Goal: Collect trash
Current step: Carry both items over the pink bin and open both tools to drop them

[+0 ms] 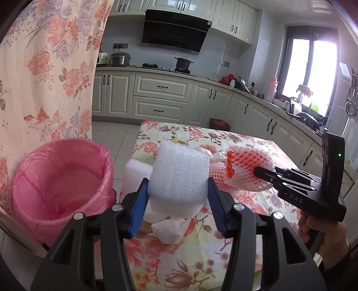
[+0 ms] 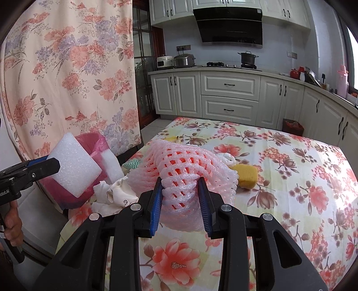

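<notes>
a kitchen with cream panelled base cabinets (image 2: 230, 98) with dark handles runs along the back wall and turns along the right side under a dark-framed window (image 1: 313, 67) that lets in bright daylight. cream wall cabinets (image 1: 235, 20) flank a slanted black glass range hood (image 1: 174, 33). a black lidded pot (image 1: 184, 62) sits on the hob, with a steel cooker (image 2: 184, 60) to its left on the counter. pale floor tiles (image 1: 111, 138) show below. a peach floral curtain (image 2: 67, 73) hangs at left. a table under a flowered cloth (image 2: 279, 161) fills the foreground.

Daylight poured in from the window (image 1: 313, 67) at far right, blown out white with glare. Both views were sharp but bent at their dark edges.
</notes>
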### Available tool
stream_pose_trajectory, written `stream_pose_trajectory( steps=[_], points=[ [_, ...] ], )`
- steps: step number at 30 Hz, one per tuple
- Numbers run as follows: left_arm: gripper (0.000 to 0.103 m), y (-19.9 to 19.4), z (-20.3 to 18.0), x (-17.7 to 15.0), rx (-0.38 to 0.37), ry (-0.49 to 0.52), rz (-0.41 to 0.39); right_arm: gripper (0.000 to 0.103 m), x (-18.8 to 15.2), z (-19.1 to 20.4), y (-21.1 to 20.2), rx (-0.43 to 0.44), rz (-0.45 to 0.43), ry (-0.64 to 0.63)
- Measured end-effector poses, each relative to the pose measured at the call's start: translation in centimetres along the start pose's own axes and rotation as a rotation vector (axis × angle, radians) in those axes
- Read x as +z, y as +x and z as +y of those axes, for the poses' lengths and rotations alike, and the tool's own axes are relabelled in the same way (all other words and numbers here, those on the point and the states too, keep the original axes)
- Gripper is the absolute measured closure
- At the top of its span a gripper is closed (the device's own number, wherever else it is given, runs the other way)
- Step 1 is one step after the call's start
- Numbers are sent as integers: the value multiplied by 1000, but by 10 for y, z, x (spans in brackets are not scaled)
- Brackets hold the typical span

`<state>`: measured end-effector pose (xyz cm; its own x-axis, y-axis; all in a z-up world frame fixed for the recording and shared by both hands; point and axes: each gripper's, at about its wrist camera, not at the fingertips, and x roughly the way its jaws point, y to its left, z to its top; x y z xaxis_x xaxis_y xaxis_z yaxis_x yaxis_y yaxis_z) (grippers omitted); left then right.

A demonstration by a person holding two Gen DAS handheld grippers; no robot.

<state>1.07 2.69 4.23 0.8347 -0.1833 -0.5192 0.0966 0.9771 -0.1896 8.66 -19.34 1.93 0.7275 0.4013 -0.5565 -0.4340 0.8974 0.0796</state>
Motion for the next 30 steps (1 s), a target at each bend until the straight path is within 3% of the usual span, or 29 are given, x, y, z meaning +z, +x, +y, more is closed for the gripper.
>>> stream_pose_trajectory(
  steps=[18, 30],
  points=[
    [53, -56, 99, 32, 250, -111, -117, 72, 57, 63, 19, 106, -44, -80],
    [52, -67, 145, 30, 322, -170, -126, 72, 93, 144, 58, 235, -18, -164]
  ],
)
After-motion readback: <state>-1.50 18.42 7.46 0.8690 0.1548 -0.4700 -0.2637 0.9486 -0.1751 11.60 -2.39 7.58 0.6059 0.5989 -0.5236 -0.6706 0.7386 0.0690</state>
